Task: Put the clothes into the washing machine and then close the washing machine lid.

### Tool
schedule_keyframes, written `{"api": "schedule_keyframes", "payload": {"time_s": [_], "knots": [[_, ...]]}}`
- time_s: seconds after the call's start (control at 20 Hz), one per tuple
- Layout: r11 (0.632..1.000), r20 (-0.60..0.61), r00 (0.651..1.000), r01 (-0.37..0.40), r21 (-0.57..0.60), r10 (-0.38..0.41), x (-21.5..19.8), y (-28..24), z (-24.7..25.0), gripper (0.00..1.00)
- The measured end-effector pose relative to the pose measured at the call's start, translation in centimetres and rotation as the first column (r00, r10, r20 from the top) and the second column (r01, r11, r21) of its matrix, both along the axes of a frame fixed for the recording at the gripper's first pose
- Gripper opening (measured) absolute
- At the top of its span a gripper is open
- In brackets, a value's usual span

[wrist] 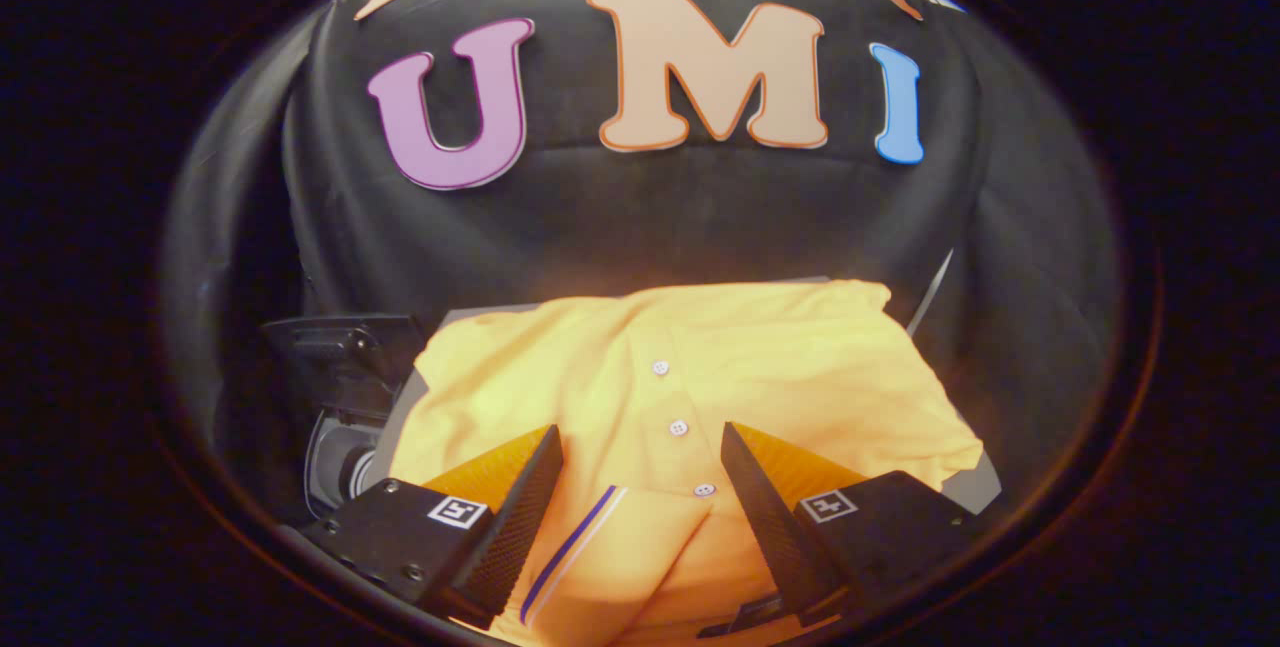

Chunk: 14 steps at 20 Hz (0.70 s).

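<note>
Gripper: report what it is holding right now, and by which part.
Nothing is held. The gripper is open, its fingers spread apart over the yellow polo shirt, with the button placket and collar between them.

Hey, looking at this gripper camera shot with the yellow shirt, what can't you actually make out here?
- Surface under the yellow shirt: covered by the cloth; a grey edge peeks out.
- Washing machine: dark, partly behind one finger; its lid's state is unclear.
- Collar: its lower part runs out of the gripper view.
- Gripper: open over the shirt's placket; whether the fingers touch cloth is unclear.
</note>
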State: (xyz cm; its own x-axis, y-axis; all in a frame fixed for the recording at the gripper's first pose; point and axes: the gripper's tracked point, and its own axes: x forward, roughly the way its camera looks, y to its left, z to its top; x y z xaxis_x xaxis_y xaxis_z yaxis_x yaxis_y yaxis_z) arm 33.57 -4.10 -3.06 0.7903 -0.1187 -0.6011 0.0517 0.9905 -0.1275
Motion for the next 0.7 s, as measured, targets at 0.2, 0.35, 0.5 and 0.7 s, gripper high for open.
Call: {"api": "schedule_keyframes", "payload": {"time_s": [0.2,0.35,0.5,0.7], "knots": [[1.0,-0.055,0.998,0.017,0.004,-0.017,-0.5,-0.1,-0.3,0.99],[1.0,-0.059,0.998,0.029,-0.001,-0.029,-0.3,-0.6,-0.1,0.78],[0.995,-0.044,0.995,0.087,0.049,-0.085,-1.3,-0.9,0.2,0.24],[0.986,-0.052,0.994,0.105,0.127,-0.099,-3.0,-0.3,0.8,0.01]]}}
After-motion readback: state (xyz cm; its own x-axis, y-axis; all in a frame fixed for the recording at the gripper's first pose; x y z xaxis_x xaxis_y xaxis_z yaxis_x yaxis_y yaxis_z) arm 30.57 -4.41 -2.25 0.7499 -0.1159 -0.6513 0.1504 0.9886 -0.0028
